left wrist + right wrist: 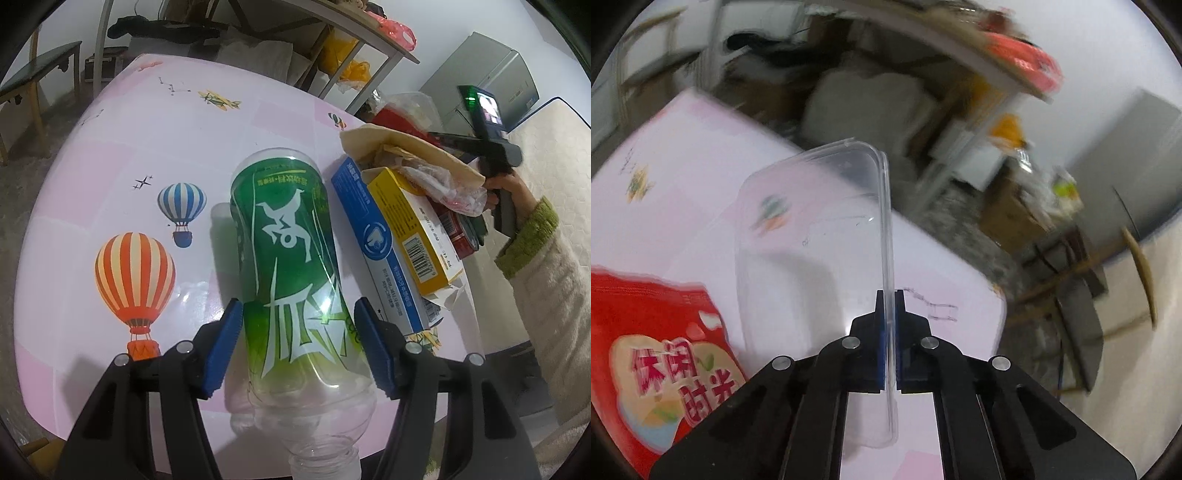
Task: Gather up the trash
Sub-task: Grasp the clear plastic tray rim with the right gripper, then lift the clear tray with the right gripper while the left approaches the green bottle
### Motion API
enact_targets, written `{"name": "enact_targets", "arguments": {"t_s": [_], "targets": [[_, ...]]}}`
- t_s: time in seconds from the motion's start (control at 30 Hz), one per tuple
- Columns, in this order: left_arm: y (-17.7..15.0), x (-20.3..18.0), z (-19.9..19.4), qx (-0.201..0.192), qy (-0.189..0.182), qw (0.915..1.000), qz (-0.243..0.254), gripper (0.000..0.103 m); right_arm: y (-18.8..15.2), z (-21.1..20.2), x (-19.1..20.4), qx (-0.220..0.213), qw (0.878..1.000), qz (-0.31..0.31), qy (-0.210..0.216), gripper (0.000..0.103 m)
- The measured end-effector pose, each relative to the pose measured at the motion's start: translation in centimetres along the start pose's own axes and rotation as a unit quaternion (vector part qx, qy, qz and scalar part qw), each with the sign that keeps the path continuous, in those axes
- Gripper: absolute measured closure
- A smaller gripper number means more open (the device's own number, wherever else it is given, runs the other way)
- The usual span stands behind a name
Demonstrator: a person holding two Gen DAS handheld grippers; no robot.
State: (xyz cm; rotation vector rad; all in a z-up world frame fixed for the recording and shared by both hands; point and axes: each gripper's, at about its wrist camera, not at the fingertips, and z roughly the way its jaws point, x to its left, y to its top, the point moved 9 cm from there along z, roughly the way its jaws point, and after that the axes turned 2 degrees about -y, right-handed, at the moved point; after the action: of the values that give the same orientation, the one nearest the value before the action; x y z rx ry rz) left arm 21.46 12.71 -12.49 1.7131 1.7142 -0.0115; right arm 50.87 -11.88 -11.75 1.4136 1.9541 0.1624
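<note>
1. Straddling the clear plastic bottle with a green printed sleeve [291, 280], the left hand-held gripper [299, 347] has a blue pad on each side of the lower body. Pads sit at the sleeve; left wrist view does not settle whether they press, so grasp state: cannot tell.
2. Bottle lies flat on the pink worktop with balloon prints [110, 184]. Long axis runs away from the camera; uncapped neck points toward the camera, base toward the far edge. Judgement: lying flat lets the pads take it across its narrow width.
3. Just right of the bottle: a blue-and-white carton [373, 240] with a yellow carton [413, 229] and crumpled wrappers heaped on top, apparently gathered as one trash pile.
4. Right hand-held gripper [889, 295] is clenched on the rim of a clear plastic tray lid [812, 229]. Lid stands on edge, long axis pointing forward along the fingers; thin rim is the only part narrow enough to pinch.
5. Red snack bag [653, 350] lies on the worktop at lower left, uncollected.
</note>
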Motion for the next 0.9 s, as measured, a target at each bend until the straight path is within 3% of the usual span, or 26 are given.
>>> {"name": "enact_targets", "arguments": {"t_s": [0.27,0.33,0.47,0.6,0.7,0.77,0.9], "targets": [[-0.4,-0.1,-0.4,-0.014,0.009,0.9998,0.003,0.043,-2.4,-8.2,-7.5,-0.049,0.991,0.12,-0.016,0.101],[-0.5,-0.2,-0.6,-0.017,0.012,0.9998,0.005,0.043,-3.6,-10.6,-9.0,-0.062,0.987,0.147,-0.004,0.101],[-0.7,-0.2,-0.7,-0.021,0.014,0.9997,0.007,0.043,-8.7,-16.1,-9.2,-0.062,0.973,0.211,0.074,0.101],[-0.9,-0.2,-0.9,-0.02,0.019,0.9996,0.006,0.043,-15.1,-18.2,-6.3,-0.012,0.951,0.261,0.166,0.1],[-1.1,-0.4,-1.0,-0.02,0.023,0.9995,0.009,0.043,-20.5,-17.9,-2.6,0.048,0.92,0.305,0.24,0.1],[-1.2,-0.5,-1.1,-0.018,0.024,0.9995,0.008,0.043,-23.5,-16.9,0.4,0.087,0.905,0.321,0.264,0.1],[-1.5,-0.7,-1.2,-0.013,0.027,0.9995,0.008,0.043,-26.1,-15.1,4.1,0.124,0.891,0.331,0.284,0.099]]}}
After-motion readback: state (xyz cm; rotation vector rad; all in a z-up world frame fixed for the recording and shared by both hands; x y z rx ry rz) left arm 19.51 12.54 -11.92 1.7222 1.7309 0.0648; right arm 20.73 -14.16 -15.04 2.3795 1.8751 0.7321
